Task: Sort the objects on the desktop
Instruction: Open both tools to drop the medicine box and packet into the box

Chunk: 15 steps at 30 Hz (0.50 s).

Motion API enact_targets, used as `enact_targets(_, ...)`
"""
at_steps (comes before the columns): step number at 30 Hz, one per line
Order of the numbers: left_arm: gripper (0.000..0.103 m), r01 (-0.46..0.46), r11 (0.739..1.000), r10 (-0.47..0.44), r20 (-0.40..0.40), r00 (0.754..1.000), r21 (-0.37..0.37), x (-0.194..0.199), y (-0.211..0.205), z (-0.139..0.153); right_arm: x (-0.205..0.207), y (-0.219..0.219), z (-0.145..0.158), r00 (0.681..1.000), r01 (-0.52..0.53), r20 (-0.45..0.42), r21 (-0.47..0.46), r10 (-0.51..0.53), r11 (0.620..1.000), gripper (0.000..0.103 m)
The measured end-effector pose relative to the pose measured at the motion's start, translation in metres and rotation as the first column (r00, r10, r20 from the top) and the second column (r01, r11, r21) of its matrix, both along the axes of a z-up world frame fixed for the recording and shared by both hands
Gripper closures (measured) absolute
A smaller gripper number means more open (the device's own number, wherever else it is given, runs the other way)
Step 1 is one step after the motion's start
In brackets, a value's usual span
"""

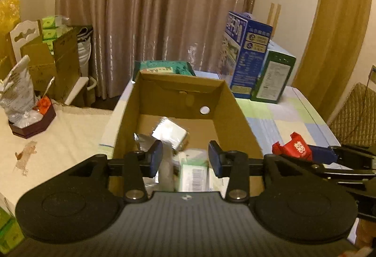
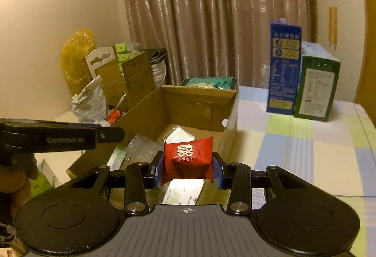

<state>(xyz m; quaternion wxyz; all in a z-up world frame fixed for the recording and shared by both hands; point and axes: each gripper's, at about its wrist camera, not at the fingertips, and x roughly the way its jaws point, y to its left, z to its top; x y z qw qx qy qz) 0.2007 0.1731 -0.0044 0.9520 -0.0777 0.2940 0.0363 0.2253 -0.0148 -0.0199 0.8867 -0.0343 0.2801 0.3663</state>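
Blur smears the packets [image 1: 185, 151] lying in the cardboard box [image 1: 237, 116], so their labels stay unreadable. Left gripper [image 1: 185, 158] hangs over them, jaws apart and empty. Right gripper [image 2: 187, 170] clamps a red candy box [image 2: 188, 160] above the box's near edge, hiding its lower part.

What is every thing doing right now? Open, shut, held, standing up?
Cardboard box: open on top, packets inside.
Red candy box: squeezed in the right tongs.
Left tongs: open, holding nothing, over the box.
Blue carton: standing upright.
Green carton: standing upright.
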Motion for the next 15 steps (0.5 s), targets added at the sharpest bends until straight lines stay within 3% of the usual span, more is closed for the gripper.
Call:
enact_targets(7,0.063,-0.036,0.999,0.036,0.016,0.999,-0.012,-0.017,0.012,-0.002,0.006,0.021,-0.008,0.998,-0.062,-0.032,0.02,0.062,0.998,0.062)
enact_targets(9,0.061,-0.049,0.999,0.049,0.021,0.999,-0.018,-0.023,0.014,-0.002,0.006,0.026,-0.008,0.995,-0.09,-0.041,0.037,0.091,0.995,0.043)
enact_targets(15,0.038,-0.08,0.997,0.08,0.021,0.997,0.001,-0.045,0.013,0.0,-0.003,0.014,-0.001,0.999,-0.049,-0.008,0.03,0.05,0.998,0.038)
